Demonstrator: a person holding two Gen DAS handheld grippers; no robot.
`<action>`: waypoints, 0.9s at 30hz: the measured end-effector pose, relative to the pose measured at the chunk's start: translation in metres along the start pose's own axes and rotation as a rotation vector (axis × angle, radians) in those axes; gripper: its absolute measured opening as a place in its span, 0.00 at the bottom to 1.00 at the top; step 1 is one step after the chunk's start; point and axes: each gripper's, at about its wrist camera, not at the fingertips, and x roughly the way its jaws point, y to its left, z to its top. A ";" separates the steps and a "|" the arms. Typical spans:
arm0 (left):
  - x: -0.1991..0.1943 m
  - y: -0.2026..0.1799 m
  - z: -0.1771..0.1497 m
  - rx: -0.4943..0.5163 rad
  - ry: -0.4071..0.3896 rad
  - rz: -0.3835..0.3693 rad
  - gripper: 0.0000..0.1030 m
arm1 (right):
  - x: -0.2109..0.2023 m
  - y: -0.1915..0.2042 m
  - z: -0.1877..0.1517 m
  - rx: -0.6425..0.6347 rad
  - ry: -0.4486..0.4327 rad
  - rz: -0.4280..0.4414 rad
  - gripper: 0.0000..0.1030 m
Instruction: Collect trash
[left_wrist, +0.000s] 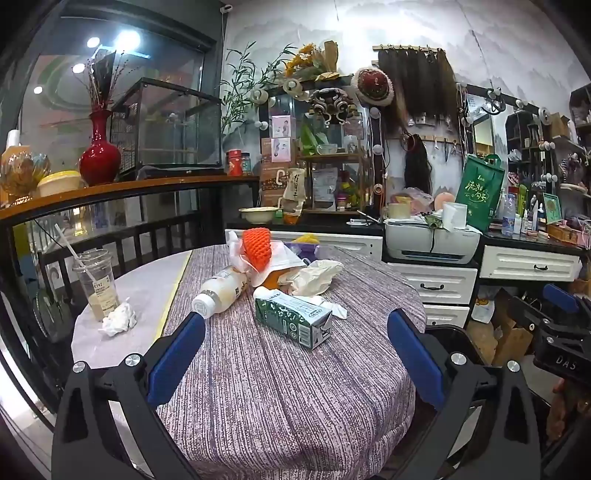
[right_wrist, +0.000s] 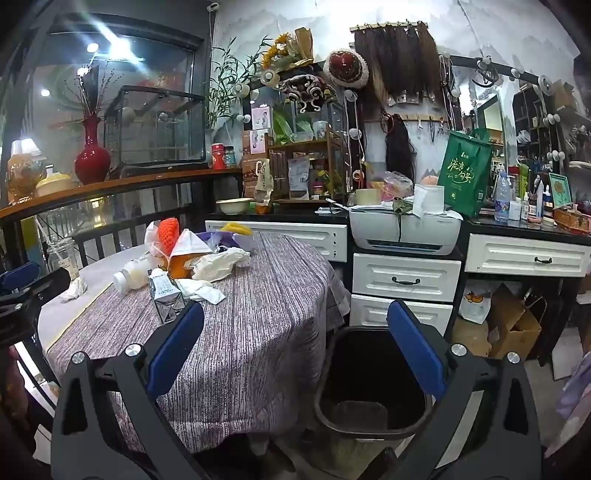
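Trash lies on a round table with a purple striped cloth (left_wrist: 280, 387): a green milk carton (left_wrist: 293, 319), a white bottle on its side (left_wrist: 221, 287), orange foam netting (left_wrist: 258, 247), crumpled paper (left_wrist: 316, 277), a tissue ball (left_wrist: 119, 319) and a plastic cup with a straw (left_wrist: 96, 284). My left gripper (left_wrist: 295, 332) hangs open just short of the carton, nothing between its blue pads. My right gripper (right_wrist: 295, 328) is open over the gap between the table (right_wrist: 258, 332) and a black bin (right_wrist: 373, 380). The carton (right_wrist: 167, 297) lies left of it.
White drawers (right_wrist: 406, 278) and a printer (right_wrist: 404, 230) stand behind the bin. Cardboard boxes (right_wrist: 513, 328) sit on the floor to the right. A railing and a shelf with a red vase (left_wrist: 99, 153) run behind the table. The other gripper (right_wrist: 22, 295) shows at the left edge.
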 end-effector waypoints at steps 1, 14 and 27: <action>0.000 0.000 0.000 0.000 -0.001 0.000 0.95 | 0.000 0.000 0.000 0.002 0.000 0.000 0.95; 0.002 -0.006 -0.003 0.001 0.004 -0.008 0.95 | 0.004 0.005 0.001 0.017 0.014 0.007 0.95; 0.004 -0.003 -0.005 0.007 0.013 -0.014 0.95 | 0.007 -0.004 -0.003 0.026 0.019 0.008 0.95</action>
